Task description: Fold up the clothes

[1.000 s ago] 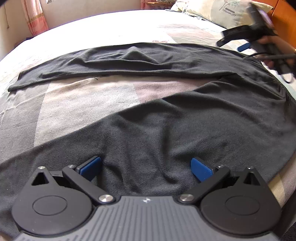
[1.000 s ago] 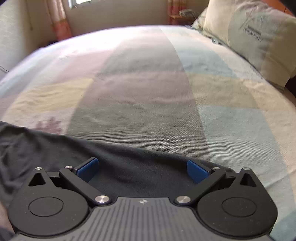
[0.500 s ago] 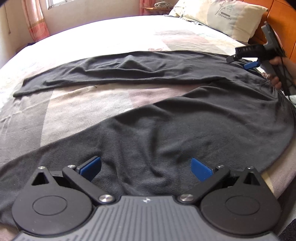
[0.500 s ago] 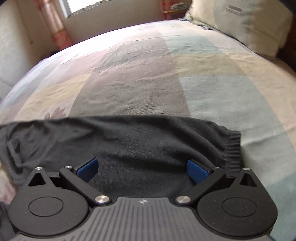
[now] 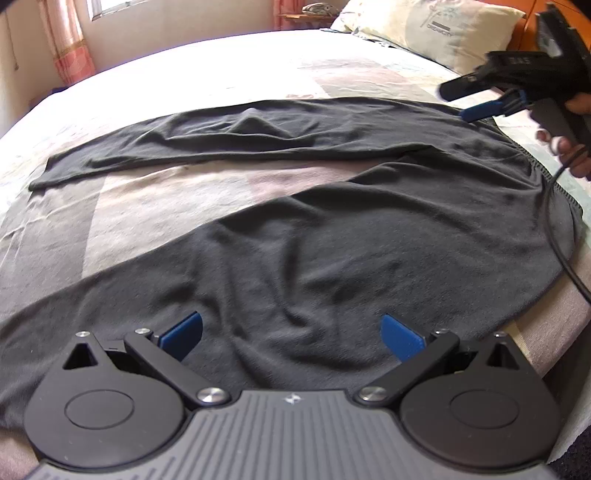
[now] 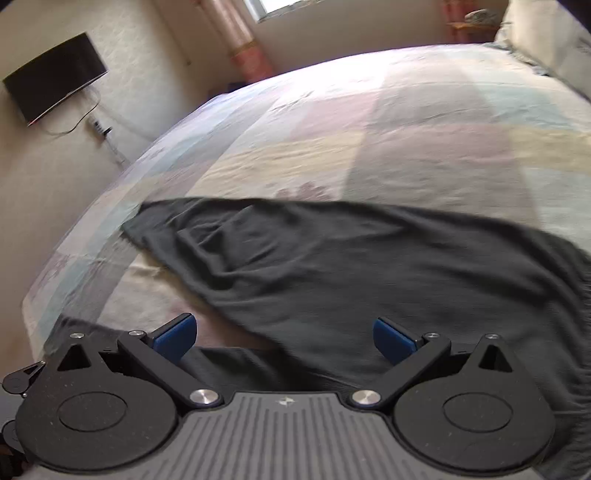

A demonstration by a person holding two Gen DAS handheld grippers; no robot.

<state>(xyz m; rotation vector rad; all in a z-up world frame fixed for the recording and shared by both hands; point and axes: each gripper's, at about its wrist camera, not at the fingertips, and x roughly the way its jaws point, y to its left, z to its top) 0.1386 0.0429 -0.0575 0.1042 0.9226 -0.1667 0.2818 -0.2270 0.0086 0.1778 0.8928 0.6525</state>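
Observation:
Black trousers lie spread on the bed, one leg stretched toward the far left and the other running under my left gripper. That gripper hovers open over the near leg with nothing between its blue pads. In the left wrist view the right gripper hangs at the upper right, above the waistband end, held by a hand. In the right wrist view my right gripper stands open over the far leg, its fingers holding nothing.
The bedspread is patched in pale pink, grey and cream. A pillow leans against an orange headboard at the far right. A cable trails from the right gripper across the trousers. A wall-mounted screen hangs left of the bed.
The right gripper rose from the waistband and swung left, so its view now looks along the far leg. The left gripper pulled back slightly. Both stayed open.

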